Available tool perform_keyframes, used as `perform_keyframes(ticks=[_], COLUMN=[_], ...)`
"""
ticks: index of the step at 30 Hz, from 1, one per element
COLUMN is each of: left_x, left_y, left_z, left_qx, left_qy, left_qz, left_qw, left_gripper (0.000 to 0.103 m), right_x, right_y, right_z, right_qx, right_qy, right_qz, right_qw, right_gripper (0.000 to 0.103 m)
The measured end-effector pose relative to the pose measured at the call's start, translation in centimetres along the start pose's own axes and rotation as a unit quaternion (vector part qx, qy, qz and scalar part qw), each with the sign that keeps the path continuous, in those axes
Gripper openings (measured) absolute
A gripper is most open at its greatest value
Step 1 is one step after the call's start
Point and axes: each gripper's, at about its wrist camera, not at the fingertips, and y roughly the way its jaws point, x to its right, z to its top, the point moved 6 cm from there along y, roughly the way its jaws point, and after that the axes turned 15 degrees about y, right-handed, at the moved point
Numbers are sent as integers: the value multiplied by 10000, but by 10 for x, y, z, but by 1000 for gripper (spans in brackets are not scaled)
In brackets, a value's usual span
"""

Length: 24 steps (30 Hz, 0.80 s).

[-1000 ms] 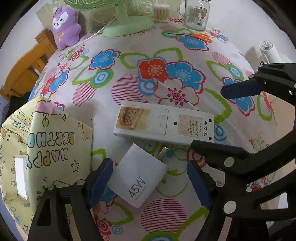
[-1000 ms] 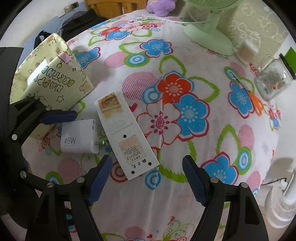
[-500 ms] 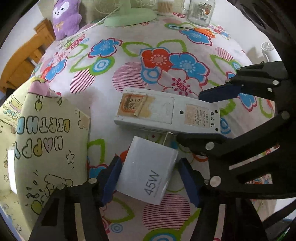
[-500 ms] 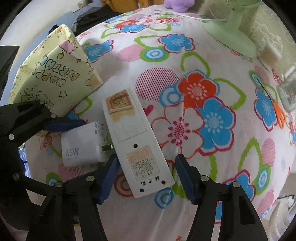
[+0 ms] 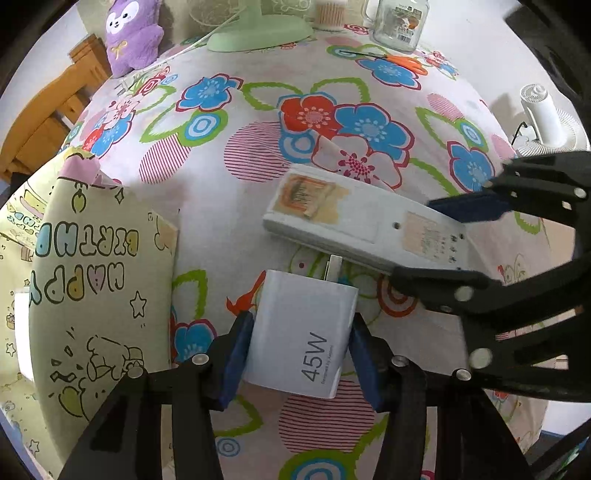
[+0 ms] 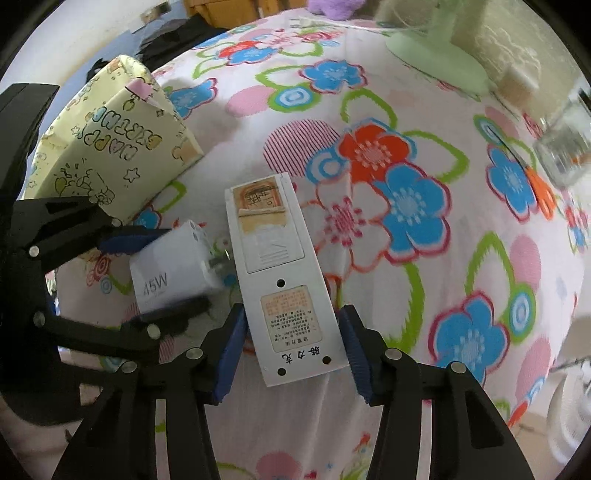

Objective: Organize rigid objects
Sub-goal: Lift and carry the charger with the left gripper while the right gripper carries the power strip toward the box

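Observation:
A white 45W charger (image 5: pixel 306 332) lies on the flowered tablecloth with its prongs pointing at a long white remote (image 5: pixel 362 229). My left gripper (image 5: pixel 299 354) is shut on the charger, a blue pad on each side. My right gripper (image 6: pixel 291 343) is shut on the near end of the remote (image 6: pixel 280 273), which lies label side up. In the right wrist view the charger (image 6: pixel 173 269) and the left gripper sit just left of the remote. The right gripper also shows in the left wrist view (image 5: pixel 447 251).
A yellow "Happy Birthday" gift box (image 5: pixel 88 280) stands at the left, close to the charger. At the far edge are a purple plush (image 5: pixel 133 33), a green fan base (image 5: pixel 258 33), a glass jar (image 5: pixel 399 22) and orange scissors (image 5: pixel 402 62). A white fan (image 5: pixel 543 114) stands off the table's right.
Both grippers moved forward and closed: the left around the charger, the right around the remote's near end. The remote looks slightly shifted.

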Motion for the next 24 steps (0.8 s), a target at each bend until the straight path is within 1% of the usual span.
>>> perform_keyframes(ticks=[2,3,4,7,9,12,15,17,21,24], left_x=[-1,-1,-1,-1,-1,-2,-6,-7,-7,-10], left_y=[0,0,0,-1,0,4,6,7,7,8], left_z=[-2,-3,-3,-5,-6,0,7,10,14,15], left_qx=[-10,-8,-14,-44,-61,-59,-67,-90,-66,-88], left_qy=[-89,-104,-92,-131,-131,-66,-110,-198,-105,-160], left_qz=[-49,-63,-62,-79,-53,-58,-13,-75,-67,-80], left_qw=[9999,9999,9999,9999,9999,9999,9999,9997,9999,9998], left_gripper=[53,53,53,54,55,60,63,61,51,49], right_x=[4,3,3,1,1,1,2,-1,-7,-13], right_y=[1,2,2,-2,-3,1,1,1,2,2], right_z=[-12,-16,-21,-31,-35,-31,-29,-24,-14,-5], right_qx=[-118,-178,-212,-327,-325,-295,-284,-254,-205,-167], right_qy=[-29,-59,-78,-51,-83,47,-8,-81,-227,-316], right_qz=[-158,-206,-226,-206,-277,-318,-362,-392,-476,-457], right_qw=[9998,9996,9995,9992,9991,9990,9989,9989,9984,9983], right_gripper=[53,52,50,50,50,52,53,54,58,59])
